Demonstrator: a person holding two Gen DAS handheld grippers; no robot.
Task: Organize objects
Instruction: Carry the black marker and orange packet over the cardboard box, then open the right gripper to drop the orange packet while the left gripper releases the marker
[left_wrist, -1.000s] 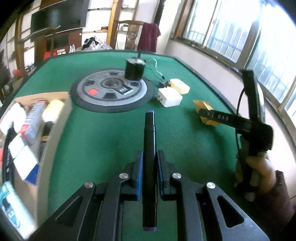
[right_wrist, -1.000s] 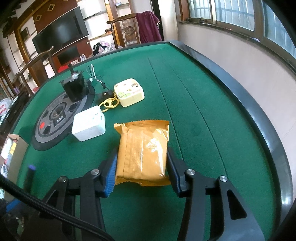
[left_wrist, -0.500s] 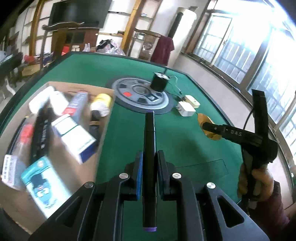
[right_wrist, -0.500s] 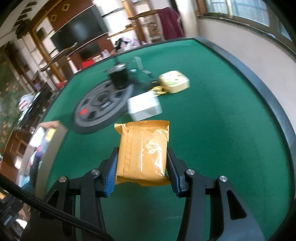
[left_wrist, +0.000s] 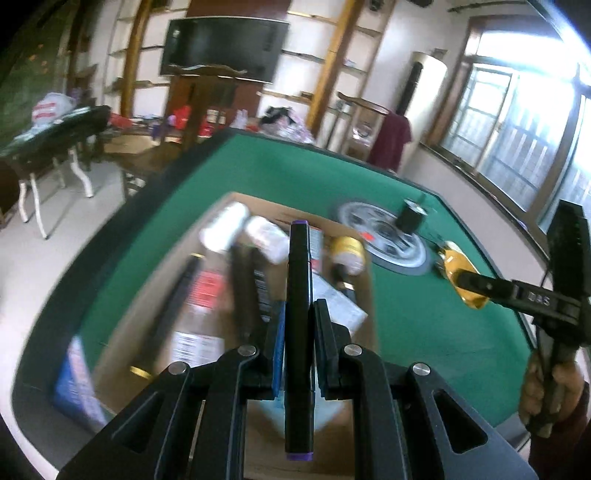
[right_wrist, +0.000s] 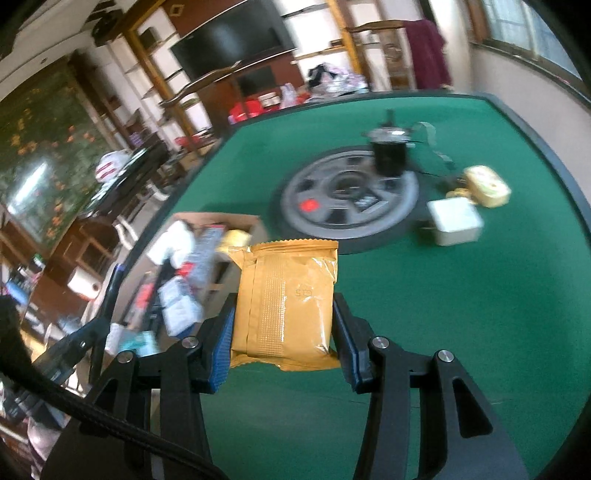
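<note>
Two tongs (left_wrist: 298, 334) (right_wrist: 284, 334) grip one marker (left_wrist: 300, 295), one packet (right_wrist: 286, 299).

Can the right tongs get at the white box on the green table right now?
Probably not yet. The right tongs are shut on the gold foil packet, which fills the gap between the fingers. The white box sits uncovered on the green table, so the path is free once the packet is dropped.

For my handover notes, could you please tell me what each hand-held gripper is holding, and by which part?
Left hand-held gripper: black purple-capped marker, mid-barrel. Right hand-held gripper: golden foil packet, by its side edges.
</note>
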